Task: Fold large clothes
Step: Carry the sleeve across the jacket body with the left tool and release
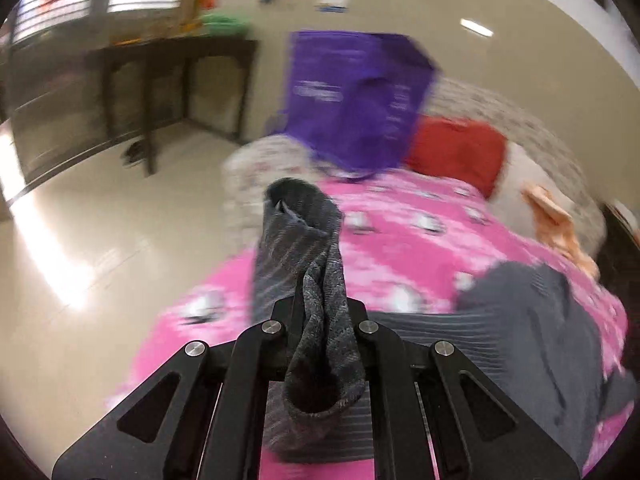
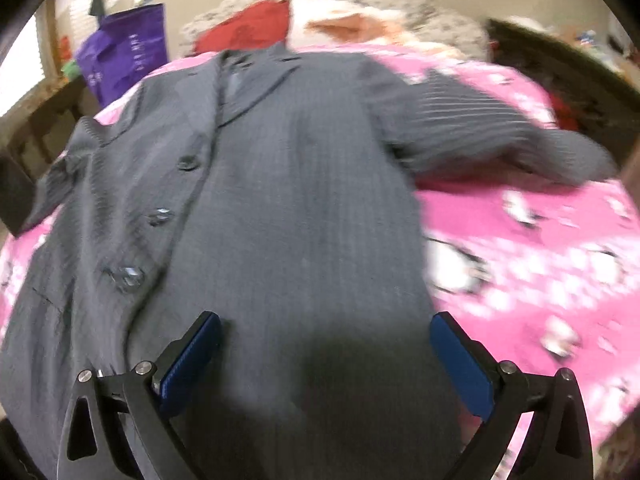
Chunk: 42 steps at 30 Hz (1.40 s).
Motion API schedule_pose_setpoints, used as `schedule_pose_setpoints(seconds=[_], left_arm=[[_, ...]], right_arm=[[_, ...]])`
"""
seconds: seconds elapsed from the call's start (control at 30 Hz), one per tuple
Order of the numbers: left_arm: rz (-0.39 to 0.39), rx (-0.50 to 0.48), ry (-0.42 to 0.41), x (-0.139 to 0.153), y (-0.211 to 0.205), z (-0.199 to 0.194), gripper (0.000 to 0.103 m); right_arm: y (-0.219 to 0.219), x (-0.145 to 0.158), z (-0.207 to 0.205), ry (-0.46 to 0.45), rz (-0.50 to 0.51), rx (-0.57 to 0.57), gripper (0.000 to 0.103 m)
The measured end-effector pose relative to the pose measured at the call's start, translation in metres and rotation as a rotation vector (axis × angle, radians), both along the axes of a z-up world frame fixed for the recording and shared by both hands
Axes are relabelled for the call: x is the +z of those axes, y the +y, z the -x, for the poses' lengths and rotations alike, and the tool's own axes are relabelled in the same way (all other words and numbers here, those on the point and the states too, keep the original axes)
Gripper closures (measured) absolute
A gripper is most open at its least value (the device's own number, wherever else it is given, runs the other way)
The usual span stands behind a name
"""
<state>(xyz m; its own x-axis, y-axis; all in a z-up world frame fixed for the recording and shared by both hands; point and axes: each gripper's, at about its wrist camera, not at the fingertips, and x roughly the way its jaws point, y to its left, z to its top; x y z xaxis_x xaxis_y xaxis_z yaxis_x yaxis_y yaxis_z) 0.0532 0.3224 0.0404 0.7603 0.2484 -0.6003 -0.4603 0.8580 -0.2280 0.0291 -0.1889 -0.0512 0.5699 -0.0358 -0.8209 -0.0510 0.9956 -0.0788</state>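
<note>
A grey pinstriped jacket [image 2: 288, 184] lies front up on the pink blanket [image 2: 532, 264], buttons on its left side, one sleeve [image 2: 492, 132] spread to the right. My right gripper [image 2: 324, 344] is open and empty, its blue pads [image 2: 460, 364] spread just above the jacket's lower part. My left gripper [image 1: 320, 320] is shut on the jacket's other sleeve [image 1: 304, 256] and holds its bunched cuff up above the blanket [image 1: 400, 248]. More of the jacket [image 1: 532, 312] lies at the right of the left wrist view.
A purple bag [image 1: 352, 96] and a red cushion [image 1: 456, 148] sit at the far end of the bed, with an orange cloth [image 1: 556, 224] beside them. A dark wooden table [image 1: 168, 76] stands by the window. Shiny floor [image 1: 88, 240] lies left of the bed.
</note>
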Motion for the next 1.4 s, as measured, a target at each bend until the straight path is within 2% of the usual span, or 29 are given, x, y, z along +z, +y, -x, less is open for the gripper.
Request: schedule_pose_setpoints(seconds=[0.07,0.17,0.23,0.37,0.53,0.67,0.77,0.87,0.93,1.0,1.03,1.1,1.27,1.4], left_arm=[[0.007,-0.077,-0.01,0.006,-0.032,-0.026,0.096],[0.021,-0.189,-0.033,0.018,-0.083,-0.061,0.096],[0.031,-0.259,-0.043,0.026,-0.117,-0.081,0.096],[0.034,-0.44,-0.061,0.038,-0.212,-0.117,0.096],[0.029,-0.595,-0.042,0.029,-0.304,-0.147,0.096],[0.054,-0.675,0.008,0.007,-0.362,-0.17,0.096],[0.083,-0.723,0.07,-0.017,-0.397,-0.183,0.096],[0.075,-0.744,0.125,-0.038,-0.423,-0.187,0.095],[0.089,-0.77,0.174,-0.054,-0.438,-0.186,0.088],[0.147,-0.826,0.204,-0.065,-0.447,-0.18,0.074],[0.151,-0.846,0.207,-0.067,-0.451,-0.176,0.071],[0.157,-0.869,0.199,-0.065,-0.45,-0.167,0.059],[0.212,-0.879,0.15,-0.047,-0.429,-0.147,0.058],[0.154,-0.811,0.07,-0.021,-0.374,-0.129,0.058]], right_arm=[[-0.006,0.007,0.022,-0.037,0.073,-0.014,0.0],[-0.014,0.01,0.046,-0.06,0.123,-0.033,0.0],[-0.018,0.009,0.056,-0.064,0.142,-0.065,0.0],[-0.021,-0.004,0.058,-0.033,0.189,-0.109,0.0],[-0.036,-0.015,0.057,0.009,0.094,-0.135,0.0],[-0.05,-0.021,0.057,0.028,-0.018,-0.138,0.0],[-0.055,-0.024,0.056,0.031,-0.063,-0.134,0.0],[-0.054,-0.025,0.056,0.031,-0.067,-0.128,0.0],[-0.054,-0.026,0.057,0.031,-0.074,-0.125,0.0],[-0.055,-0.027,0.058,0.031,-0.081,-0.123,0.0],[-0.055,-0.027,0.058,0.03,-0.081,-0.123,0.0],[-0.055,-0.027,0.059,0.029,-0.081,-0.124,0.0],[-0.057,-0.028,0.058,0.025,-0.081,-0.128,0.0],[-0.056,-0.027,0.058,0.026,-0.079,-0.134,0.0]])
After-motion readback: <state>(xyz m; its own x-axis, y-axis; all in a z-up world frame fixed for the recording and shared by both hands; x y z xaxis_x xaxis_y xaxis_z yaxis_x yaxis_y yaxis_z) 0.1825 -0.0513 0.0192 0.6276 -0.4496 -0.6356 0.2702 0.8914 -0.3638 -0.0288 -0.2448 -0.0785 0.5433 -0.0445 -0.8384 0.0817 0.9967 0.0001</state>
